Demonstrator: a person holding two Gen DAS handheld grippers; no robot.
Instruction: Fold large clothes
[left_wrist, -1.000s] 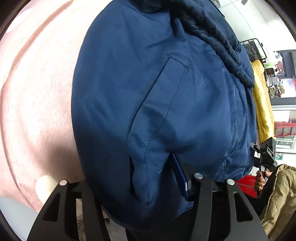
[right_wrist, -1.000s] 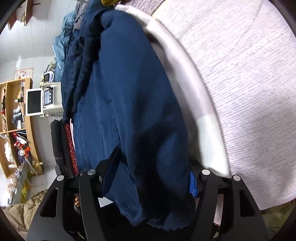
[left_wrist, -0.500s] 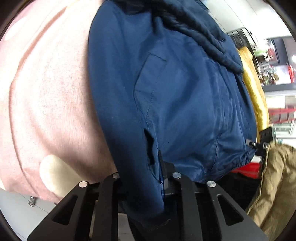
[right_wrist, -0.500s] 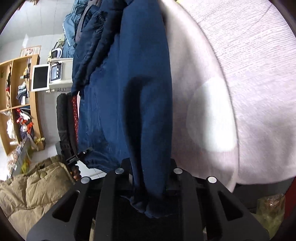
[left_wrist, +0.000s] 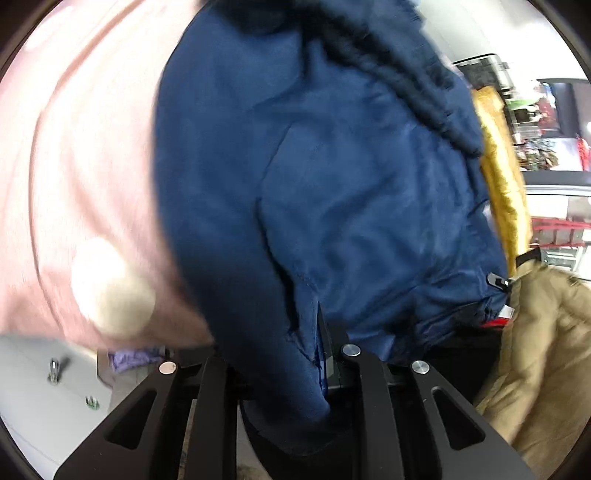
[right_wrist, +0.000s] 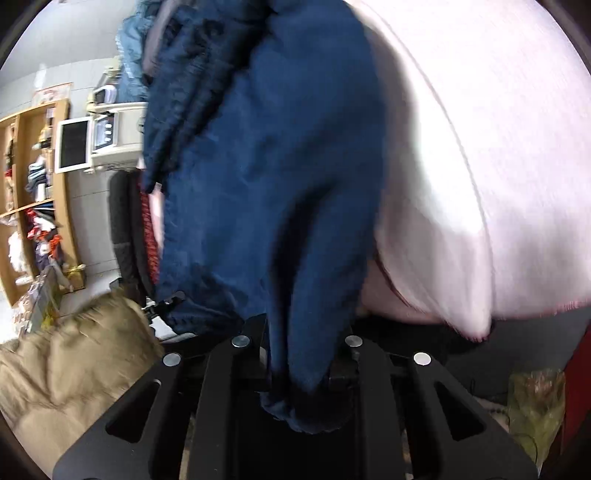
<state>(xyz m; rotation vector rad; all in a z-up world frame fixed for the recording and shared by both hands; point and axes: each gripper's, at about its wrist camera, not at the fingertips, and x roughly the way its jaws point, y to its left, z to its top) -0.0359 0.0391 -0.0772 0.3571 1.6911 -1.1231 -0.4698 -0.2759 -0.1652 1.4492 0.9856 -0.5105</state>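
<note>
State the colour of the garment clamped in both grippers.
Dark navy blue jacket, plain with no pattern; it shows best in the left wrist view.

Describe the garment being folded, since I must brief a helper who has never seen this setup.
Start at the broad pink cloth-covered surface. On it lies the navy blue jacket, its near edge pinched by the left gripper and right gripper. Unlike the tan puffy coat and mustard-yellow garment alongside, it is smooth, dark blue, with stitched pockets.

Navy jacket (left_wrist: 332, 192) smooth matt woven cloth with stitched seams, pink bedcover (left_wrist: 85, 155) soft fuzzy knit at left, tan coat (left_wrist: 543, 350) slightly shiny quilted fabric lower right, matt black plastic gripper fingers (left_wrist: 218, 398) with bright metal screws, wooden shelf (right_wrist: 22, 206) at left.
</note>
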